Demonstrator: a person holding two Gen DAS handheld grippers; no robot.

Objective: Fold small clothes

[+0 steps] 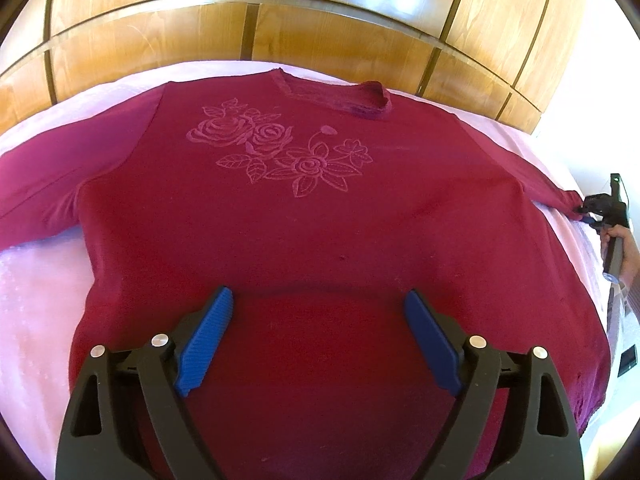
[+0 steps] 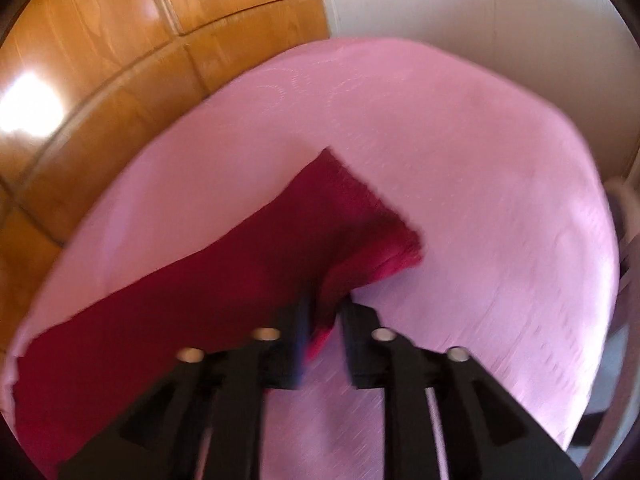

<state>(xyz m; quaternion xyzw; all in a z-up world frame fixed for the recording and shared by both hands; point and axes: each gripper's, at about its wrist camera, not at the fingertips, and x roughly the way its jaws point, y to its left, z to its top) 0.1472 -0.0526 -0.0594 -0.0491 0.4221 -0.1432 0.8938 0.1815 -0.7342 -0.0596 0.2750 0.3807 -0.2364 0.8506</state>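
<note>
A maroon sweater [image 1: 320, 208] with an embossed rose pattern [image 1: 280, 148] lies flat, front up, on a pink bedspread [image 1: 36, 300], sleeves spread to both sides. My left gripper [image 1: 320, 294] hovers open over the lower body of the sweater, its blue pads wide apart with nothing between them. My right gripper [image 1: 582, 212] is at the end of the right sleeve. In the blurred right wrist view the sleeve [image 2: 240, 264] runs in from the lower left and the edge of its cuff [image 2: 360, 208] lies between the jaws of my right gripper [image 2: 326, 304], which stand apart.
A wooden panelled wardrobe [image 1: 320, 20] stands right behind the bed. A person's hand [image 1: 628, 248] holds the right gripper at the bed's right edge. Bare pink bedspread [image 2: 460, 140] stretches beyond the cuff, with a pale wall [image 2: 480, 8] past it.
</note>
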